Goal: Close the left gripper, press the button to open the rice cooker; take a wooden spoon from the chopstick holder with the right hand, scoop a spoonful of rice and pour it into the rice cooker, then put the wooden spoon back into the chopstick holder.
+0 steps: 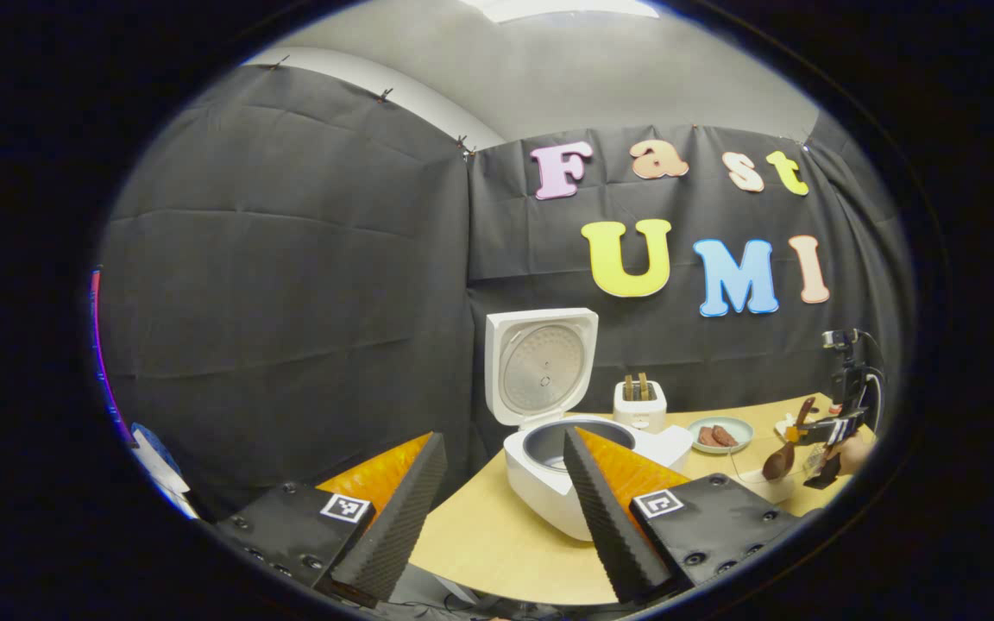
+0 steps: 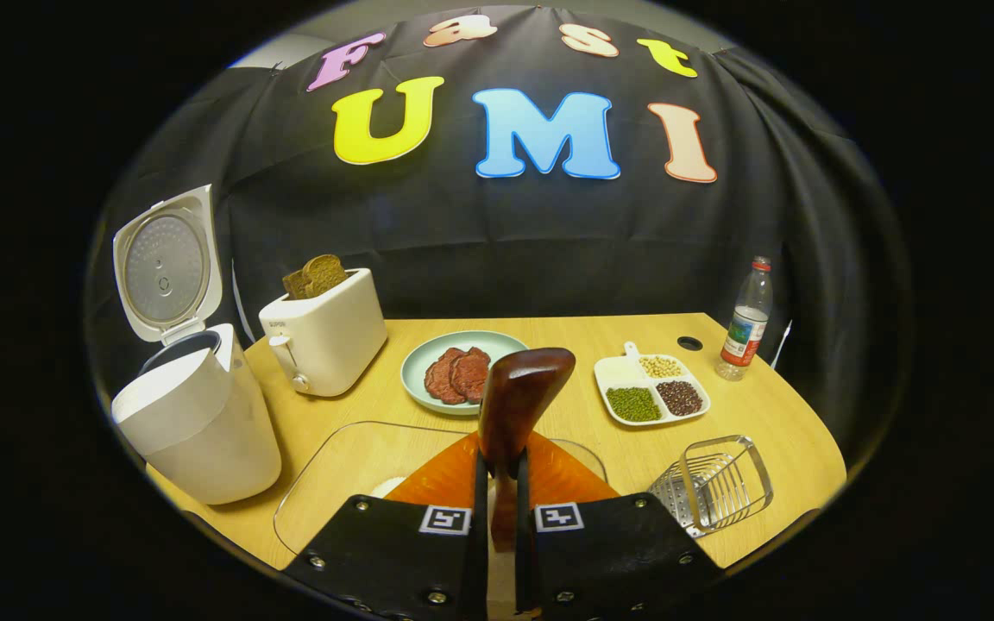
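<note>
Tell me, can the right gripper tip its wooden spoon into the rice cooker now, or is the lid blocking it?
Probably yes. The rice cooker lid stands up at the back, leaving the pot uncovered. The right gripper grips the wooden spoon. Nothing stands between them; the toaster sits farther back.

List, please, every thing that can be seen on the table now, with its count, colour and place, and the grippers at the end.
rice cooker: one, white, table's left end, lid up
toaster: one, cream, right of the cooker, brown bread slices in its slots
plate: one, pale green, table middle, holding dark red meat slices
sectioned dish: one, white, right of the plate, with green, dark and pale beans
water bottle: one, clear with red cap, far right
chopstick holder: one, metal wire, near right edge, lying tilted
glass tray: one, clear, near edge
wooden spoon: one, dark brown, over the tray
right gripper: shut on the spoon's handle
left gripper: open, near the cooker
</note>
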{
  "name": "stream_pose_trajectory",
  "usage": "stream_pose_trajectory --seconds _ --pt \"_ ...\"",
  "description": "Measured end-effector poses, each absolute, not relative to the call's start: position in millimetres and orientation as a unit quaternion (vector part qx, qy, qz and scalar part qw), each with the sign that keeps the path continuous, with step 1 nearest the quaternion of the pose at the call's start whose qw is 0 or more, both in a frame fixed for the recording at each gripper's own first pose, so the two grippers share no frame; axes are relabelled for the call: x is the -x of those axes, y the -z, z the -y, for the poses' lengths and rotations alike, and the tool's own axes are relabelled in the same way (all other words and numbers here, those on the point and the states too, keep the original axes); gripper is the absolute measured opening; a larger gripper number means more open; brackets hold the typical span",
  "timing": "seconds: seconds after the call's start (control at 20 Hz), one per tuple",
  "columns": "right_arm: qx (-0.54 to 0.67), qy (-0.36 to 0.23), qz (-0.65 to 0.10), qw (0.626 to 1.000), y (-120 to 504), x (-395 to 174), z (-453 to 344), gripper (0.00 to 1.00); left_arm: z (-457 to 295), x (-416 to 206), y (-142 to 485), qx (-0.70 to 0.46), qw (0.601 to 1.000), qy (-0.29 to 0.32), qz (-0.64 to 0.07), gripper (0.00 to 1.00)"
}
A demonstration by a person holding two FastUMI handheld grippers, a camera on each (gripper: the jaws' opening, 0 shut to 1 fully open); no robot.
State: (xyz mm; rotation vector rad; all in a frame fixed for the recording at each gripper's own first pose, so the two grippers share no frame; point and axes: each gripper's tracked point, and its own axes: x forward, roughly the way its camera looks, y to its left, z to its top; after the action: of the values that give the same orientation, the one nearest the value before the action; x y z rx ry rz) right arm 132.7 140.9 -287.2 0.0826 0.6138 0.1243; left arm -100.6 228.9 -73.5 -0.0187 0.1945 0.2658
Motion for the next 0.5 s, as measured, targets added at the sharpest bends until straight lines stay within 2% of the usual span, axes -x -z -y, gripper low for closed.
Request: stream_pose_trajectory --seconds 0.25,0.5 --pt "-0.085 -0.085 -0.315 0.941 289 -121 -177 0.13 -231 104 76 0.016 0.987 -0.128 -0.096 0.93" --pt "-0.189 -0.087 -0.34 0.917 291 -113 -194 0.13 -242 109 80 0.021 0.986 -0.133 -0.099 0.95"
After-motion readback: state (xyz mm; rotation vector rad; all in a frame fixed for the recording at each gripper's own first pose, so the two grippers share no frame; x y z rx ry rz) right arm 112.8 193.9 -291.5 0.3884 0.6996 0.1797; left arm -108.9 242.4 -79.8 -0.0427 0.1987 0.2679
